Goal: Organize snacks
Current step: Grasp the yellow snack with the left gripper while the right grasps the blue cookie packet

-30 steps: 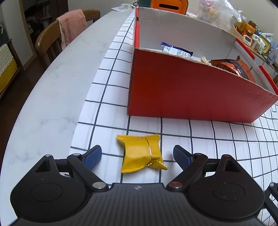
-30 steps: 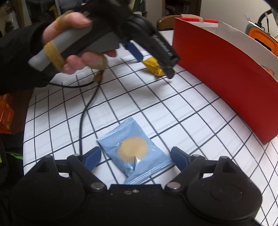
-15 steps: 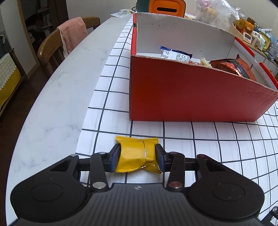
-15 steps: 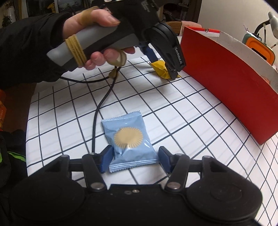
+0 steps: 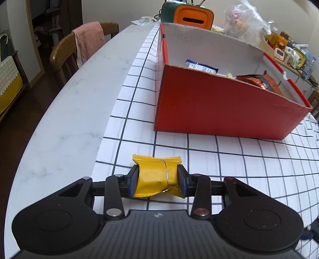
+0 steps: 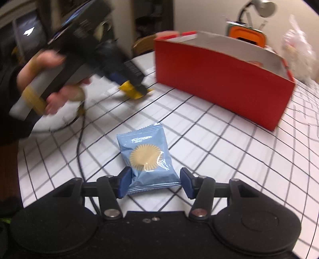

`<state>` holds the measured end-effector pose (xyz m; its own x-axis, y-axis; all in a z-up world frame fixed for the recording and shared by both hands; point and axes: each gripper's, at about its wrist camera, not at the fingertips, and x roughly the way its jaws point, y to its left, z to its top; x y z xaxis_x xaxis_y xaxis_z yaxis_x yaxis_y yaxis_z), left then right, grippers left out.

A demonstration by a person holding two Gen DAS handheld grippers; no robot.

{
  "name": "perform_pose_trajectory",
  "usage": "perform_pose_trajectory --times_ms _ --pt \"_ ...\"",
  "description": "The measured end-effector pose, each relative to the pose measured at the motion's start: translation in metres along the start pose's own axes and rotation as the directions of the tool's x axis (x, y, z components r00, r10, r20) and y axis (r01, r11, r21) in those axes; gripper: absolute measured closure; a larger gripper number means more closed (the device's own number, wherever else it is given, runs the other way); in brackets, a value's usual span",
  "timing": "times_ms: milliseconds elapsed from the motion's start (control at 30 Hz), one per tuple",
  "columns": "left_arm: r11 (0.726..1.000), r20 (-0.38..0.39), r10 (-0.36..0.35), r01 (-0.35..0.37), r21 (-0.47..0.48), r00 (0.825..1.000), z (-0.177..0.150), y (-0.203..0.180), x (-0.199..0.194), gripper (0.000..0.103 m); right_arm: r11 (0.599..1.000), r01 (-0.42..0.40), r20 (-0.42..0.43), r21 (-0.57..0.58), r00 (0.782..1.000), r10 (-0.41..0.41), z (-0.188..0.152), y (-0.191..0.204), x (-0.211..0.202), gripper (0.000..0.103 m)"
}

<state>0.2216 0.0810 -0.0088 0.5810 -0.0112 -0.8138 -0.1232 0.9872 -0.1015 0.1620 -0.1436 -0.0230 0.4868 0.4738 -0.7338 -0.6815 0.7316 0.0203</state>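
Observation:
My left gripper (image 5: 157,182) is shut on a yellow snack packet (image 5: 153,177), its blue pads pressed into both sides, just above the checked mat. The open red box (image 5: 219,111) stands ahead of it and holds a blue-white packet (image 5: 201,66) and an orange bag (image 5: 261,81). The jaws of my right gripper (image 6: 155,182) are closing on a light blue packet (image 6: 145,155) with a gold disc, and the pads touch its two edges. The right wrist view also shows a hand carrying the left gripper (image 6: 133,87) with the yellow packet (image 6: 129,90), left of the red box (image 6: 219,79).
The checked mat (image 5: 239,159) covers part of a marble table (image 5: 69,119). A chair with a pink towel (image 5: 87,43) stands at the table's left. An orange-green device (image 5: 191,18) and a plastic bag (image 5: 245,25) sit behind the box. A black cable (image 6: 79,149) trails across the mat.
Both grippers went from wide open around their packets to closed on them. The packets now move with the grippers, and the right wrist view has rolled.

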Motion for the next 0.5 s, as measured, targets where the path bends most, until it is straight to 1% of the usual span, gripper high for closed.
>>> perform_pose_trajectory --times_ms 167,300,500 --pt "1.0 0.039 -0.014 0.013 0.027 0.999 -0.004 -0.008 -0.019 0.064 0.996 0.019 0.059 0.086 0.998 -0.025 0.002 -0.014 -0.012 0.051" --pt "0.998 0.08 -0.027 0.023 0.055 0.996 -0.004 -0.018 -0.036 0.064 0.994 0.022 0.112 0.111 0.993 -0.035 0.009 -0.023 -0.026 0.051" --pt "0.995 0.139 -0.044 0.031 0.09 0.989 0.007 -0.034 -0.057 0.064 0.988 0.06 0.192 0.14 0.978 -0.086 0.028 -0.035 -0.047 0.051"
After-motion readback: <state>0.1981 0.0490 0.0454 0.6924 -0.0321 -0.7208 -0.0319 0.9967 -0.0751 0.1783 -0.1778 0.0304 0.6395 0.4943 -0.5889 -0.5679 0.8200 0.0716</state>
